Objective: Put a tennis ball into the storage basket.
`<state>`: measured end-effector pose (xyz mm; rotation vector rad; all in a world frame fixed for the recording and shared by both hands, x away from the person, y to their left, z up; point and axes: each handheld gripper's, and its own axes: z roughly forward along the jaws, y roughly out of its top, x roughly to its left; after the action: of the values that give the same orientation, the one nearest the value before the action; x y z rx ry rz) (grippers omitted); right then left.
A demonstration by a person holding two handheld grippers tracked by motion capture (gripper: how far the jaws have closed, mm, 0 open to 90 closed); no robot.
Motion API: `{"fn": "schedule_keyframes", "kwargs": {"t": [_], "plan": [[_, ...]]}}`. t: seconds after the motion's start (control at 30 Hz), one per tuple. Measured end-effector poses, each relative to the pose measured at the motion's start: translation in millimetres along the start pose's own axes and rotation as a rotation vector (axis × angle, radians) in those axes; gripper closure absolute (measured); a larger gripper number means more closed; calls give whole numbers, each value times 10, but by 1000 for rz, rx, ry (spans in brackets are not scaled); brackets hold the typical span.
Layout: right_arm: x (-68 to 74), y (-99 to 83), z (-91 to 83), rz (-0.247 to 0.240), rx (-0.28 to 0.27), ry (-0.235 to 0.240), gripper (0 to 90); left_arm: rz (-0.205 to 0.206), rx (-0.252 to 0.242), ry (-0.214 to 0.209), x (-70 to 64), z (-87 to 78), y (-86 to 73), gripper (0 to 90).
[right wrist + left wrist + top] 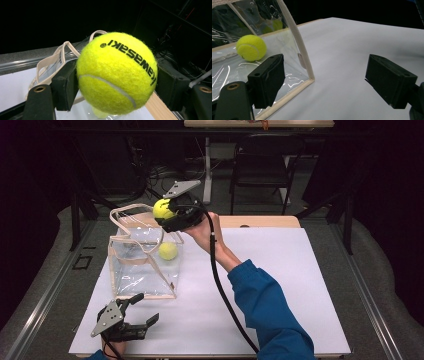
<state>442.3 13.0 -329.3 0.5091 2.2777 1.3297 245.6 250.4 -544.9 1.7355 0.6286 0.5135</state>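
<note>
Between the right claw's [117, 82] jaws: fuzzy yellow "kawasaki" tennis ball [117, 72].

We see a white table [280, 285] with a light wooden edge at its far side, set in a dark room. Grey floor [50, 265] runs along both sides of it. Beyond it stands a black folding chair [262, 165], near a white post [207, 170], and black cables [160, 172] lie on the floor there. Another pale tabletop [225, 123] shows at the top.
</note>
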Motion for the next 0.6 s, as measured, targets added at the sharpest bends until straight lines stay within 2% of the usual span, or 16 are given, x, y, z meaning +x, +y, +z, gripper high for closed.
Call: {"fn": "schedule_keyframes", "kwargs": {"t": [0.5, 0.6], "plan": [[31, 117, 99, -15, 31, -6, 268, 3, -2, 4, -5, -7, 4, 158], [19, 143, 119, -5, 30, -8, 268, -1, -6, 3, -5, -13, 2, 158]]}}
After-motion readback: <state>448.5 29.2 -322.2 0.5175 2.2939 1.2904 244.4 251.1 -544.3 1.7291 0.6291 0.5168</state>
